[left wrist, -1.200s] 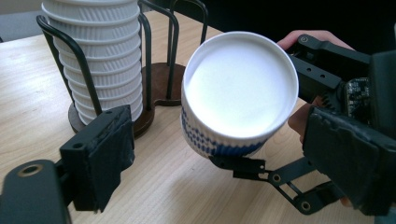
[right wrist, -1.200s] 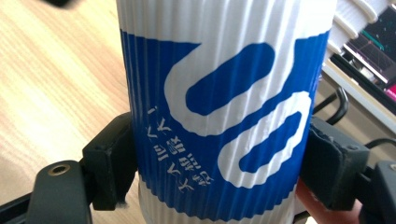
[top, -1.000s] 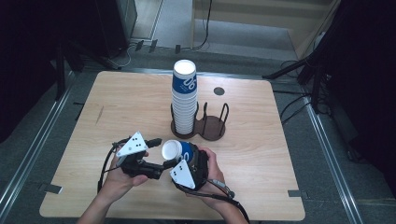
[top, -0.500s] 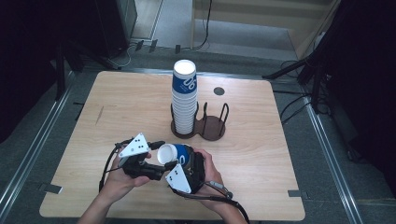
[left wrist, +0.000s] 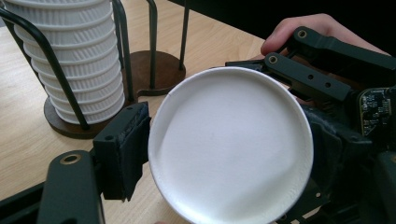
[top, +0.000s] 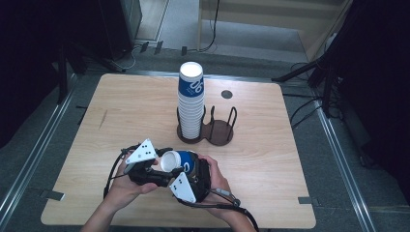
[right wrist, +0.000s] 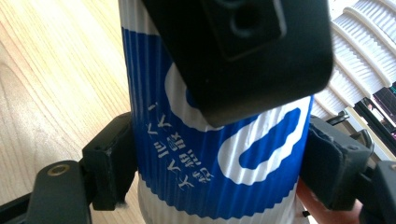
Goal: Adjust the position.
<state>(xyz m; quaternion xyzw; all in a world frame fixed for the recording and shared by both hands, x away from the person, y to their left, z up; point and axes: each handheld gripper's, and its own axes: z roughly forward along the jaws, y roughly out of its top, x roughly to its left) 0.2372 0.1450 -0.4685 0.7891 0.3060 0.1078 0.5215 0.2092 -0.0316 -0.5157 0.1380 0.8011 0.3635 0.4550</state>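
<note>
Fig.: Paper cup (top: 180,162), blue w/ white print, held on its side above the near table (top: 116,116) edge, betw. both hands. Right gripper (top: 191,176) clamps cup wall. Left gripper (top: 153,166) jaws have just been closing at cup's closed end; left pad (left wrist: 122,149) now at its rim, so likely a two-tool hold. Cup stack (top: 190,104) sits in rack (top: 220,130), well apart.
</note>
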